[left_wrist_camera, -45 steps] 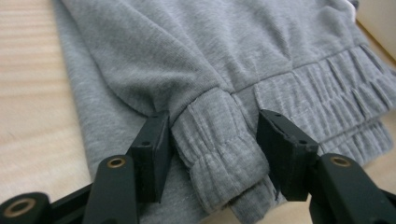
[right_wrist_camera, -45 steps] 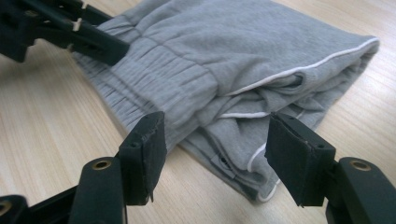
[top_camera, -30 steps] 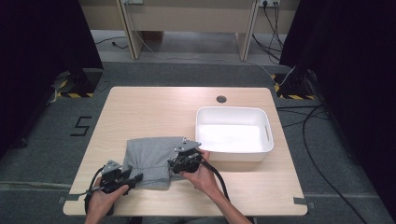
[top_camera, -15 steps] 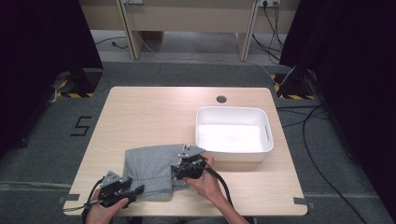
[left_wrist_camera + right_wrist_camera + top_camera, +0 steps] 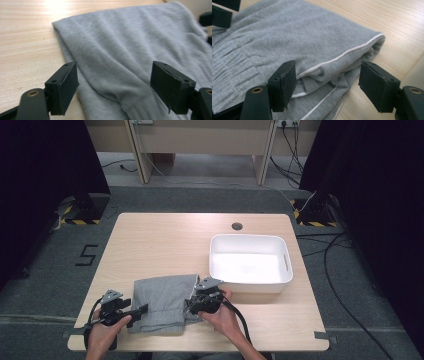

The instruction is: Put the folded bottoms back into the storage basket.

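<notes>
A lab recording bay: a bare wooden desk [image 5: 165,245] on grey carpet [image 5: 45,285], black curtains [image 5: 45,165] on both sides, hazard-taped stand bases [image 5: 75,215], loose cables [image 5: 345,285], and a floor marker "5" [image 5: 87,255].

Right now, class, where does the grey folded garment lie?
In the high view the grey garment lies at the table's near edge, just left of the white tub.

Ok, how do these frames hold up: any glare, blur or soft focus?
High view: evenly lit, dark curtains at both sides, bright sheen inside the white plastic tub. Left gripper view: glare on the light wooden table; the folded grey cloth garment looks soft farther off. Right gripper view: the garment's white piping reads sharp, the black jaws slightly soft.
</notes>
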`<control>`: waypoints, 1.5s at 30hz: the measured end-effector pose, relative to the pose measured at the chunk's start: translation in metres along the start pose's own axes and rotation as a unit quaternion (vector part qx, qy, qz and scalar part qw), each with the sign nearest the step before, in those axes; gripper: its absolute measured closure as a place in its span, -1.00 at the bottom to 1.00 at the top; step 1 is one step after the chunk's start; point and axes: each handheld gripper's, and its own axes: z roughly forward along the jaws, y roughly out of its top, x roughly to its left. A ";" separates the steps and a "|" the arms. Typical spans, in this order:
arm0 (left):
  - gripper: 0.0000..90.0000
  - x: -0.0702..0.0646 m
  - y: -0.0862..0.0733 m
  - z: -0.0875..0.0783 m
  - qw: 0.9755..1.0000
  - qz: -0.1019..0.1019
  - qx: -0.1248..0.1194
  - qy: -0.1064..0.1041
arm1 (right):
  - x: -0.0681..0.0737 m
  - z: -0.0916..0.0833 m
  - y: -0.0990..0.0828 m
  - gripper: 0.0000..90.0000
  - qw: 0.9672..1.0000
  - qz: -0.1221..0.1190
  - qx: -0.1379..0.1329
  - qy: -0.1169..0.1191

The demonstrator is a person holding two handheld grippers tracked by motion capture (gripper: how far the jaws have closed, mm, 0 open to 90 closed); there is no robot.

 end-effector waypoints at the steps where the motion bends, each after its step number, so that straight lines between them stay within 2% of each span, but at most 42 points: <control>1: -0.57 0.002 0.000 0.003 1.000 -0.005 0.005 0.000 | 0.000 0.001 -0.001 -0.34 1.000 0.005 0.002 0.000; 5: -0.61 0.003 0.002 0.010 1.000 -0.002 0.015 0.003 | -0.001 0.004 -0.002 -0.37 1.000 0.009 0.007 0.000; 8: -0.63 0.002 0.002 0.015 0.999 0.006 0.033 0.008 | 0.001 0.007 -0.003 -0.40 1.000 0.012 0.015 0.000; 10: -0.64 0.001 0.002 0.017 0.999 0.014 0.034 0.014 | 0.001 0.010 -0.003 -0.42 1.000 0.009 0.018 -0.001; 16: -0.66 0.000 0.004 0.019 0.999 0.026 0.039 0.028 | 0.002 0.019 -0.008 -0.49 0.999 0.018 0.036 -0.007; 21: -0.65 -0.005 0.003 0.022 0.997 0.050 0.042 0.041 | 0.004 0.023 -0.011 -0.50 0.999 0.010 0.039 -0.017; 26: -0.39 -0.009 0.000 0.021 0.997 0.066 0.032 0.036 | 0.007 0.024 -0.012 -0.41 0.999 0.001 0.035 -0.014; 32: 0.07 -0.013 -0.002 0.020 0.997 0.078 0.027 0.014 | 0.008 0.024 -0.011 -0.23 1.000 -0.007 0.029 -0.006; 35: 0.25 -0.012 -0.002 0.020 0.997 0.075 0.024 0.006 | 0.009 0.025 -0.011 -0.08 1.000 -0.010 0.025 0.000; 38: 0.44 -0.012 -0.003 0.021 0.997 0.075 0.019 -0.001 | 0.009 0.026 -0.010 0.15 1.000 -0.014 0.016 0.011; 41: 0.52 -0.011 -0.004 0.020 0.997 0.075 0.020 -0.006 | 0.009 0.028 -0.010 0.37 1.000 -0.016 0.011 0.023; 45: 0.57 -0.010 -0.004 0.020 0.997 0.073 0.015 -0.010 | 0.009 0.029 -0.010 0.50 0.999 -0.014 0.006 0.031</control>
